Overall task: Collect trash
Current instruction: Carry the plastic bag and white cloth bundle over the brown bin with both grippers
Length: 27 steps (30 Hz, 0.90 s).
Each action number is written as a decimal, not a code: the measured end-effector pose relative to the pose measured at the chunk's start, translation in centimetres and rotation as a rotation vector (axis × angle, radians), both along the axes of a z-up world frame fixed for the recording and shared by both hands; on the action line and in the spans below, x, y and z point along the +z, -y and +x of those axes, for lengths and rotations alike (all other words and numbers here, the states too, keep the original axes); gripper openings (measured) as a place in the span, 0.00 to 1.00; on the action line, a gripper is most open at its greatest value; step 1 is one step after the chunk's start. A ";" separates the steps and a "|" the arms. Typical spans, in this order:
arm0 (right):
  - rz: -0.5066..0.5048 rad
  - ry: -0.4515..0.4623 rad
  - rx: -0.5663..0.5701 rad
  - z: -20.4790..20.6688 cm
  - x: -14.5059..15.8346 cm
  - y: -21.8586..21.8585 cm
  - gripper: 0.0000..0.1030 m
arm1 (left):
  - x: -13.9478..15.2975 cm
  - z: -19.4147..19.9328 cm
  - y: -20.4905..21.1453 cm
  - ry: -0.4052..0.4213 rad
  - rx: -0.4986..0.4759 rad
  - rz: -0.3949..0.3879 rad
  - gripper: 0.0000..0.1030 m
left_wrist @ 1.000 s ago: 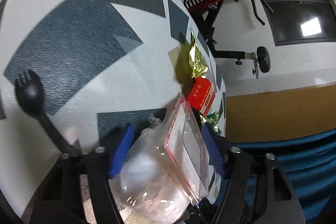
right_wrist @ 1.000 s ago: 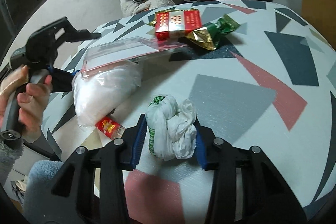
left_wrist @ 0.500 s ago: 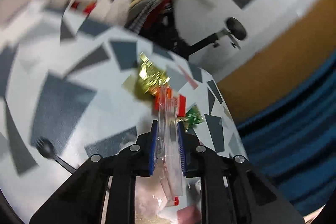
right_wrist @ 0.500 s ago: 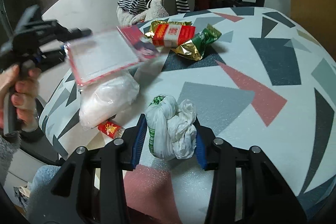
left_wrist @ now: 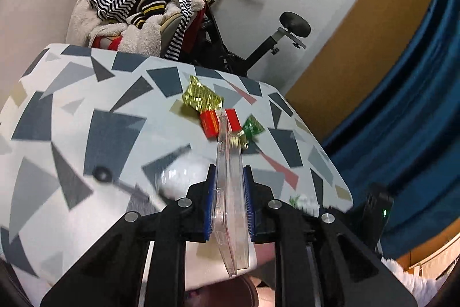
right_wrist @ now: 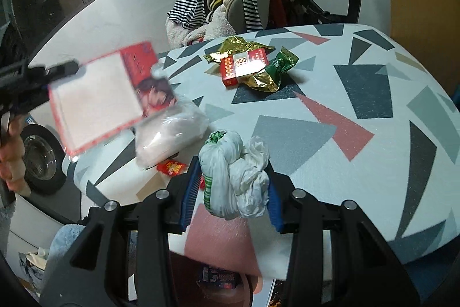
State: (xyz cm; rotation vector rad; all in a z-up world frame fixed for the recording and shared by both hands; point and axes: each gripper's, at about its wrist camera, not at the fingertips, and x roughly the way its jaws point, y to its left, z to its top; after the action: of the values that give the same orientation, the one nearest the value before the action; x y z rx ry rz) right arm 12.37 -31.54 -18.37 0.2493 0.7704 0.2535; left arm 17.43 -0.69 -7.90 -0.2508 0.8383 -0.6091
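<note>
White crumpled bag (right_wrist: 234, 177) sits clamped inside the right claw (right_wrist: 231, 189).

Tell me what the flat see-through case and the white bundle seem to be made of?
The flat case, clamped in the left hand-held gripper, looks like rigid clear plastic: glossy, straight-edged, see-through. The white bundle, held in the right hand-held gripper, looks like thin plastic film, probably a knotted bag: soft crumpled folds, faint sheen.

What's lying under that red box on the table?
The red box rests on a gold foil wrapper, beside a green-gold wrapper. Anything beneath its middle is hidden.
</note>
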 end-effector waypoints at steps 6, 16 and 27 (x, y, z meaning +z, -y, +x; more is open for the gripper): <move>-0.006 0.026 0.020 -2.3 1.0 -0.8 0.42 | -0.5 -5.2 -1.5 0.002 -0.011 0.006 0.17; 0.001 0.054 0.062 -6.6 1.1 -2.3 0.42 | -3.1 -12.8 -2.8 -0.007 -0.070 0.019 0.17; 0.021 0.041 0.069 -9.2 -0.2 -3.1 0.42 | -9.3 -17.4 -2.2 -0.075 -0.153 0.161 0.17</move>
State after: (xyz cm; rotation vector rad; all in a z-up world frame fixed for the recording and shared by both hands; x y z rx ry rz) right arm 3.21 -28.41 -18.58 0.2366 0.7367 0.3308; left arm 0.05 1.46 -17.16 -0.0632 0.9799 -0.6741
